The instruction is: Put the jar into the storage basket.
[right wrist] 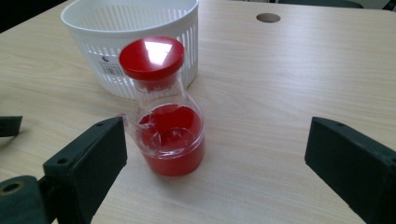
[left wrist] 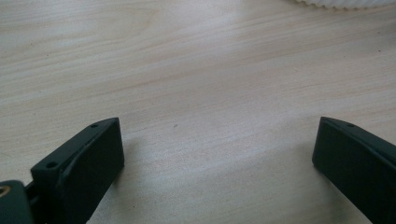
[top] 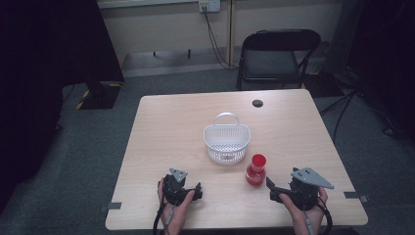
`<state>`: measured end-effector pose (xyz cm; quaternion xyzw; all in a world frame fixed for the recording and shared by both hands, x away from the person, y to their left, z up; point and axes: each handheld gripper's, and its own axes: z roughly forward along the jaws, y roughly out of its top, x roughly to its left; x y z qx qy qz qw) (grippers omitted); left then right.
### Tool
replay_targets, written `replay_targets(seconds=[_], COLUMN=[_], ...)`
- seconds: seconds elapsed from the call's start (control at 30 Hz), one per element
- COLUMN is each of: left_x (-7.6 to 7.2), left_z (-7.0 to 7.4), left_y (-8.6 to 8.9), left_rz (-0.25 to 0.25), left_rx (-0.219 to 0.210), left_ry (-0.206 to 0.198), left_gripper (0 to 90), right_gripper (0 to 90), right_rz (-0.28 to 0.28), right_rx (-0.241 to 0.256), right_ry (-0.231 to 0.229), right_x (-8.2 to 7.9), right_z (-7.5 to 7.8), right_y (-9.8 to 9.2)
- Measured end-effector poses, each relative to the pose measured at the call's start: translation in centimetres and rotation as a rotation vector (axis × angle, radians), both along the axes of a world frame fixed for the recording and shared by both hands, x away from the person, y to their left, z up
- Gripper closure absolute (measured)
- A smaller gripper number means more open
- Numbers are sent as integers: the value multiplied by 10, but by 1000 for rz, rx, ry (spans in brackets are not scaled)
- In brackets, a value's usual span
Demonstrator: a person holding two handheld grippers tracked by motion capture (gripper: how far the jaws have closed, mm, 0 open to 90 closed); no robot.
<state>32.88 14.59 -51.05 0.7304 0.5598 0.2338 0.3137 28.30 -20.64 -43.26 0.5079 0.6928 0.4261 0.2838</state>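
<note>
A small clear bottle (top: 256,171) with a red cap and red liquid stands upright on the wooden table (top: 171,127), just right of and nearer than a white slotted basket (top: 227,139) with a handle. My right gripper (top: 270,188) rests open to the bottle's right. In the right gripper view the bottle (right wrist: 166,119) stands ahead of the wide-spread jaws, close to the left one, with the basket (right wrist: 133,35) behind it. My left gripper (top: 198,188) lies open at the table's front left; in the left gripper view bare wood lies between its jaws (left wrist: 217,149).
A round cable hole (top: 257,103) sits near the table's far edge. A black folding chair (top: 274,58) stands beyond the table. The basket's rim (left wrist: 345,3) peeks in at the top of the left gripper view. Tape marks (top: 113,206) sit at the front corners.
</note>
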Motion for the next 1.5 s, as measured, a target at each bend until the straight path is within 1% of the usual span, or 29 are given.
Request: replay_targets(seconds=[0.03,0.2,0.27,0.43,0.47,0.5,0.63,0.67,0.77,0.87,0.9,0.97,1.0,1.07,1.1,1.23,1.5], left_x=[0,0,0,0,0,0,0,0,0,0,0,0,0,0,0,0,0], left_z=[0,0,0,0,0,0,0,0,0,0,0,0,0,0,0,0,0], left_y=[0,0,0,0,0,0,0,0,0,0,0,0,0,0,0,0,0], left_rz=[0,0,0,0,0,0,0,0,0,0,0,0,0,0,0,0,0], left_rx=[0,0,0,0,0,0,0,0,0,0,0,0,0,0,0,0,0], left_ry=[0,0,0,0,0,0,0,0,0,0,0,0,0,0,0,0,0], left_gripper=[18,18,18,18,18,18,18,18,18,18,18,18,18,18,18,18,18], right_gripper=[46,44,44,44,48,48,73,86,112,167,167,202,251,261,276,351,436], right_rz=[0,35,50,73,77,77,86,84,93,95,95,91,89,84,78,83,80], right_rx=[0,2,10,11,8,8,1,-10,-13,-18,-18,-22,-19,-22,-20,-10,4], right_ry=[0,-7,-3,2,-1,-1,-3,-5,-1,0,0,1,3,3,5,7,18], right_x=[0,-2,-1,8,12,12,21,23,29,36,36,41,44,46,47,52,58], right_z=[0,7,8,9,9,9,7,6,3,0,0,-2,-4,-6,-7,-10,-14], right_y=[0,6,9,19,23,23,31,33,38,43,43,46,47,47,47,48,49])
